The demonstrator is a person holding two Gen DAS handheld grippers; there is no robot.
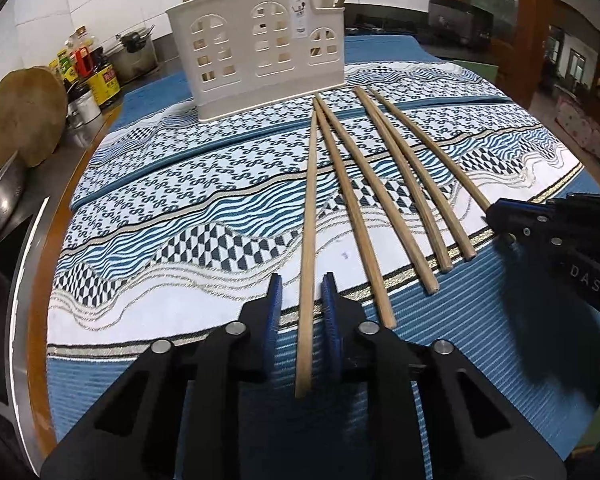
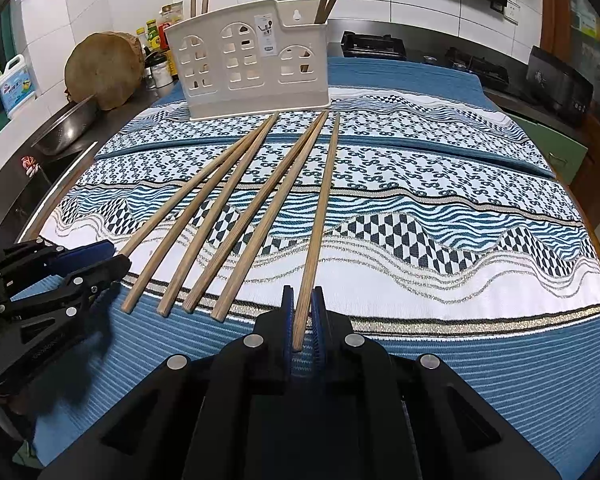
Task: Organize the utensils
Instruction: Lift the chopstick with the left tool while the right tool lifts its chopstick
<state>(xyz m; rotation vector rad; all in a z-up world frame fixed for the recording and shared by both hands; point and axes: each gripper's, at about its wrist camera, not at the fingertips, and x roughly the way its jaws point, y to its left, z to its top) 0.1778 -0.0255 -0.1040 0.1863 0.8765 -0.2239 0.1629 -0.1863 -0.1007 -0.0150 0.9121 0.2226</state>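
Several wooden chopsticks lie fanned on the patterned mat in front of a cream holder point(image 1: 260, 56), which also shows in the right wrist view point(image 2: 252, 64) with chopsticks standing in it. My left gripper point(image 1: 302, 292) is open, its pads on either side of the leftmost chopstick point(image 1: 309, 208) with gaps showing. My right gripper point(image 2: 302, 304) is shut on the rightmost chopstick point(image 2: 320, 216) near its thick end. The right gripper shows in the left wrist view point(image 1: 500, 220); the left shows in the right wrist view point(image 2: 112, 256).
A round wooden chopping block point(image 2: 104, 68), sauce bottles point(image 1: 92, 68), a steel colander point(image 2: 66, 128) and a detergent bottle point(image 2: 14, 84) stand on the counter at the left. A stove point(image 2: 476, 68) is behind the mat. The table's wooden rim point(image 1: 60, 208) runs along the left.
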